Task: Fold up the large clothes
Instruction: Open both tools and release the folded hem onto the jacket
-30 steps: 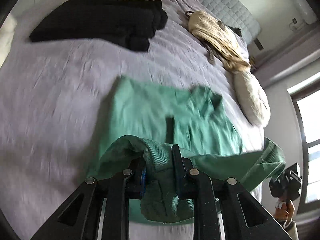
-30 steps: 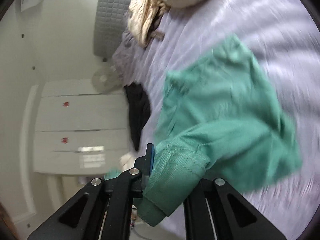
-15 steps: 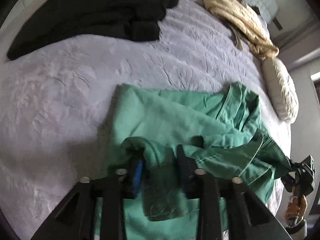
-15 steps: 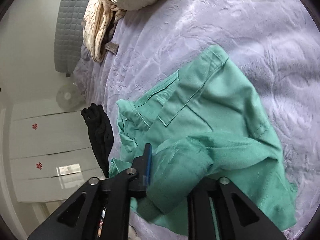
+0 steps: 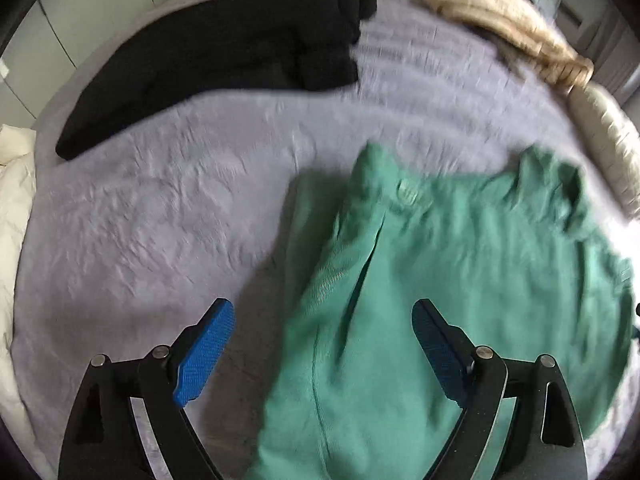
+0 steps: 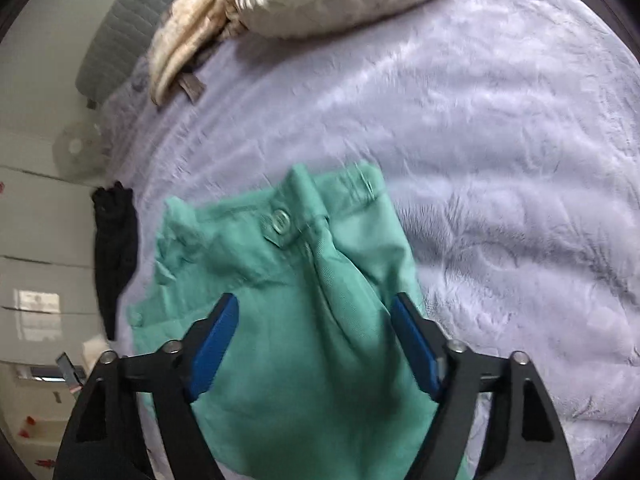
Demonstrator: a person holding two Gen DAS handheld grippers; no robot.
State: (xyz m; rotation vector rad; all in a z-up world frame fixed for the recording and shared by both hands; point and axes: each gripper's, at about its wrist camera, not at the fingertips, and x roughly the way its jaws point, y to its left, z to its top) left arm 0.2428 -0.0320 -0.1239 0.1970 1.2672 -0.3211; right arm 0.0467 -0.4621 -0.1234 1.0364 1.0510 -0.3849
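Left hand-held gripper and right hand-held gripper both gape wide, holding nothing; green trousers lie doubled on the bed, edges uneven, likely needing another fold.

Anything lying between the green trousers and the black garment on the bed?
Nothing: only bare lilac bedspread separates the green trousers from the black garment, seen in the left wrist view.
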